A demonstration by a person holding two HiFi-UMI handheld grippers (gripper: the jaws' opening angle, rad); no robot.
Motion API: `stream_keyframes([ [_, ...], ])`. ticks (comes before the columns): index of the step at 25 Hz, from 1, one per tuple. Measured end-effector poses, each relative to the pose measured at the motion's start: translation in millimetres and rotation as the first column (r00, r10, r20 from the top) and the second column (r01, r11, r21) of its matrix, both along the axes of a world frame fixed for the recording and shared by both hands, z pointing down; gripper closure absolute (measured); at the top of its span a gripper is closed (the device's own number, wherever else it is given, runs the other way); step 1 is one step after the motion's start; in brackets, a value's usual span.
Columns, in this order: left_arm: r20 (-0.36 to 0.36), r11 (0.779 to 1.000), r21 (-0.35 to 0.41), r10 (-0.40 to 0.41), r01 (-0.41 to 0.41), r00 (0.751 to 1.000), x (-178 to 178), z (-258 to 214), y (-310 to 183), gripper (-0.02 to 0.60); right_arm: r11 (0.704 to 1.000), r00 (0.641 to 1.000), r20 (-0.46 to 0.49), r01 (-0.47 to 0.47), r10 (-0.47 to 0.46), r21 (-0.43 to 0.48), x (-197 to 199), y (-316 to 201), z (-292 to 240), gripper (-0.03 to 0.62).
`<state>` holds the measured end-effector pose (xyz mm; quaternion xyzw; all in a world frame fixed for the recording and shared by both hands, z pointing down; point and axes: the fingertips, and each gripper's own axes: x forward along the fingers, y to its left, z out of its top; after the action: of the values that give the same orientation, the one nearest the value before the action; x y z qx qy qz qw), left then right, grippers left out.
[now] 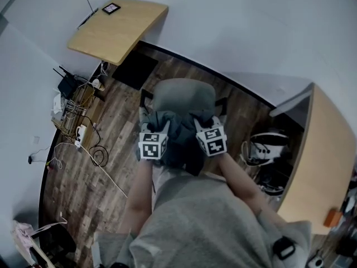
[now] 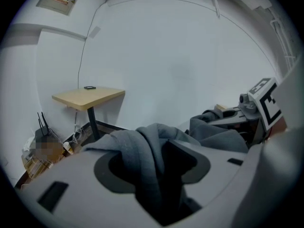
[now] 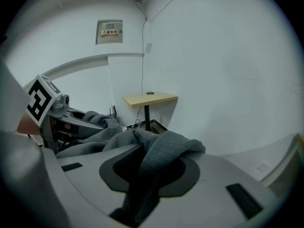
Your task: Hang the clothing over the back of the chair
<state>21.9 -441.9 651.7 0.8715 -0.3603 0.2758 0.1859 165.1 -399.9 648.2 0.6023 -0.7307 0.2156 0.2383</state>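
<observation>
A dark grey garment [image 1: 179,141] is bunched over the top of the grey chair back [image 1: 184,94], straight below me in the head view. My left gripper [image 1: 152,123] and right gripper [image 1: 202,120] sit side by side at the chair's top edge, each with cloth running through its jaws. In the left gripper view the fabric [image 2: 142,151] lies loose in the left gripper [image 2: 159,175], whose jaws stand apart with a dark gap beside the cloth. In the right gripper view a fold [image 3: 164,151] fills the narrow slot of the right gripper [image 3: 142,179].
A wooden desk [image 1: 117,29] stands against the far wall. A router and tangled cables [image 1: 72,99] lie on the wooden floor at left. A second wooden desk [image 1: 321,161] is close on the right, with a white and black object [image 1: 265,147] beside it.
</observation>
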Motion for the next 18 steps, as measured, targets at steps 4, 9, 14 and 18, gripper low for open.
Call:
stream_keyframes([
  [4, 0.012, 0.994, -0.104, 0.037, -0.036, 0.999, 1, 12, 5, 0.306, 0.998, 0.999, 0.035, -0.020, 0.022, -0.059, 3, 0, 12, 0.448],
  [9, 0.050, 0.982, -0.177, 0.073, -0.063, 0.996, -5, 28, 10, 0.264, 0.988, 0.995, 0.074, -0.053, 0.064, -0.145, 12, 5, 26, 0.372],
  [14, 0.076, 0.979, -0.201, 0.050, -0.034, 0.996, -20, 36, 13, 0.253, 0.982, 0.995, 0.063, -0.066, 0.078, -0.175, 16, 10, 32, 0.345],
  [18, 0.071, 0.981, -0.193, 0.016, -0.002, 0.997, -32, 36, 15, 0.253, 0.979, 0.992, 0.057, -0.098, 0.110, -0.178, 27, 19, 34, 0.339],
])
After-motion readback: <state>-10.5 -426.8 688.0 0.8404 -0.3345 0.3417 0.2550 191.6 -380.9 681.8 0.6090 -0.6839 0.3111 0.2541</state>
